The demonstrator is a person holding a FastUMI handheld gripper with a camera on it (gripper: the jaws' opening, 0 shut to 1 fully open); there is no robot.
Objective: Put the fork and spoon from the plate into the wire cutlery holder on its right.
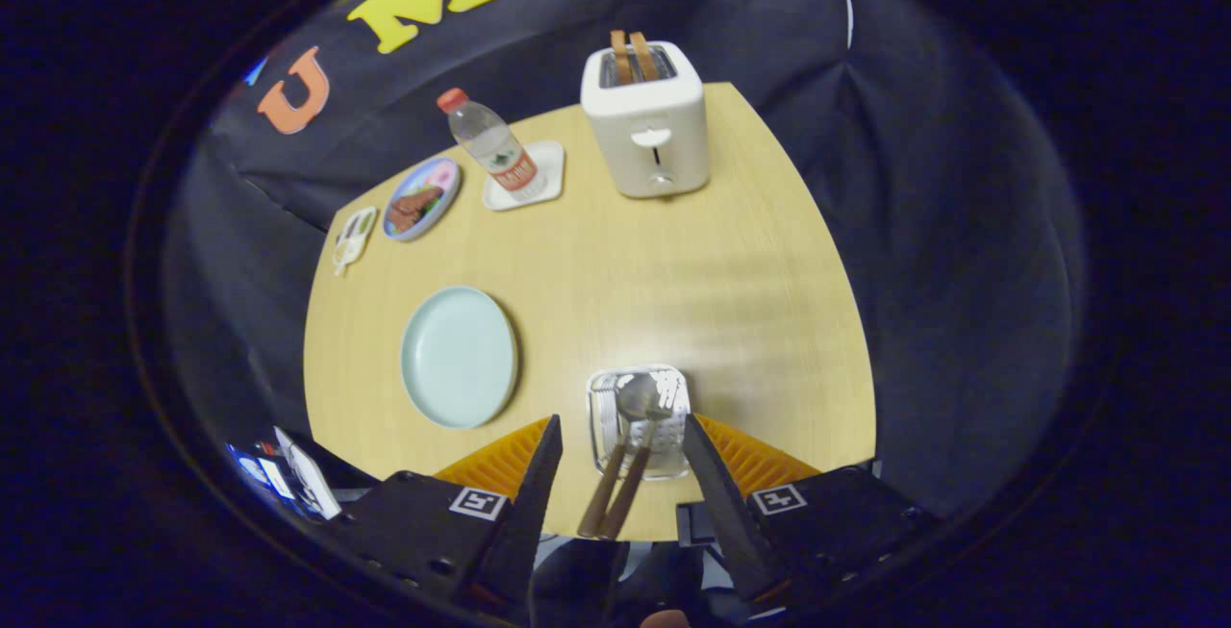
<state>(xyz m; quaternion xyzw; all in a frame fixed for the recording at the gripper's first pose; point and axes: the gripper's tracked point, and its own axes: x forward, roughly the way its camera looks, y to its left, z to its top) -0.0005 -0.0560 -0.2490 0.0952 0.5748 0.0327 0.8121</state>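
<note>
Clearly, no writing can be read: the bottle by the toaster carries a label too small to make out, and each finger mount of the gripper bears 1 square black-and-white marker. Its 2 fingers stand wide apart, holding nothing, with the wire cutlery holder between them. The fork and spoon lean inside it, handles toward the camera, heads blurred together, while the plate lies bare to its left.
</note>
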